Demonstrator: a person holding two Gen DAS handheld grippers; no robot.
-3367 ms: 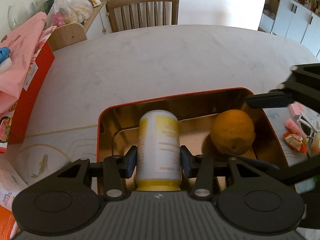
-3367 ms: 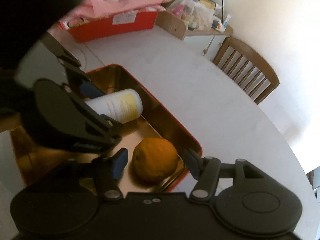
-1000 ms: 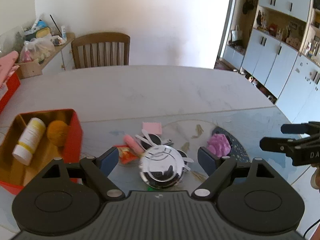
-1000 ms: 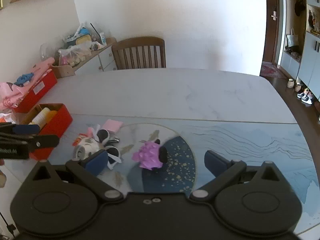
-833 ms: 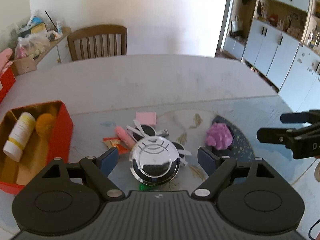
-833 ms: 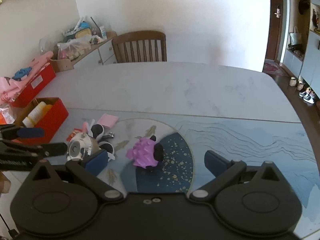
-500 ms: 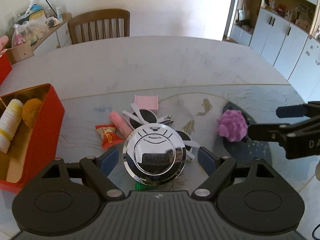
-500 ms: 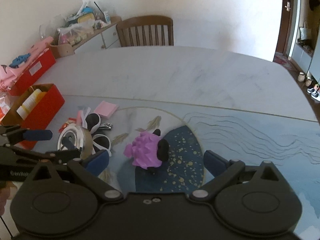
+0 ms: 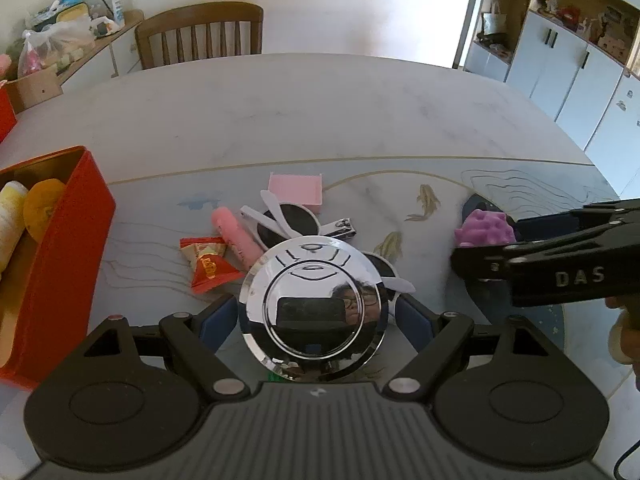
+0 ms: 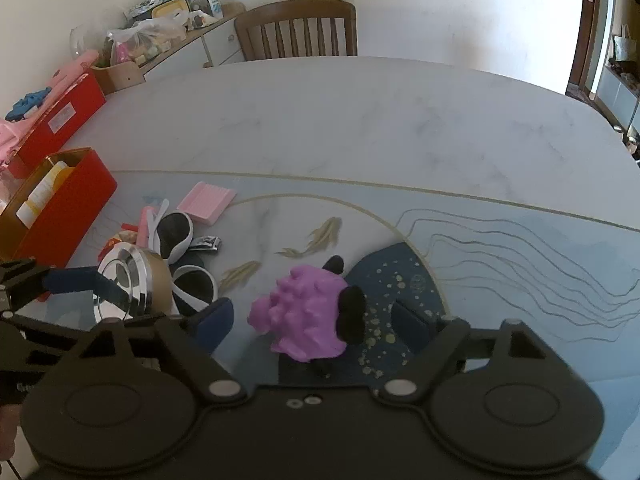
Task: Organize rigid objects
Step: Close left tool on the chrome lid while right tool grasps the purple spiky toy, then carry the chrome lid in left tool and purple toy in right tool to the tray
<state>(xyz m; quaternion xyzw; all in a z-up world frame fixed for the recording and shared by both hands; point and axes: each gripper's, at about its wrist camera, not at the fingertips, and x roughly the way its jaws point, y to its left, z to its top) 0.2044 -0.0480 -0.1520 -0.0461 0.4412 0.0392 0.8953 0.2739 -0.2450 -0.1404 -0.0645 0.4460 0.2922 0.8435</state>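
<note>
A round tin with a mirror-bright chrome lid (image 9: 314, 308) stands on the table between the fingers of my left gripper (image 9: 316, 322). Its jaws are wide and the pads sit just off the rim on both sides. A purple knobbly toy with black parts (image 10: 304, 316) lies between the fingers of my right gripper (image 10: 312, 324); those jaws are closing, and the pads stand apart from the toy. The red tin box (image 9: 72, 240) at the left holds a yellow-and-white bottle (image 9: 10, 208) and an orange (image 9: 42, 208).
Behind the chrome tin lie white-framed sunglasses (image 9: 292, 220), a pink tube (image 9: 236, 236), a red snack packet (image 9: 208, 264), a nail clipper (image 9: 340, 227) and a pink pad (image 9: 295, 189). A wooden chair (image 9: 200, 36) stands at the far table edge. A long red box (image 10: 60, 120) sits far left.
Both grippers left the red box and came down over the table. The chrome tin now sits between the left fingers. The right jaws have narrowed around the purple toy.
</note>
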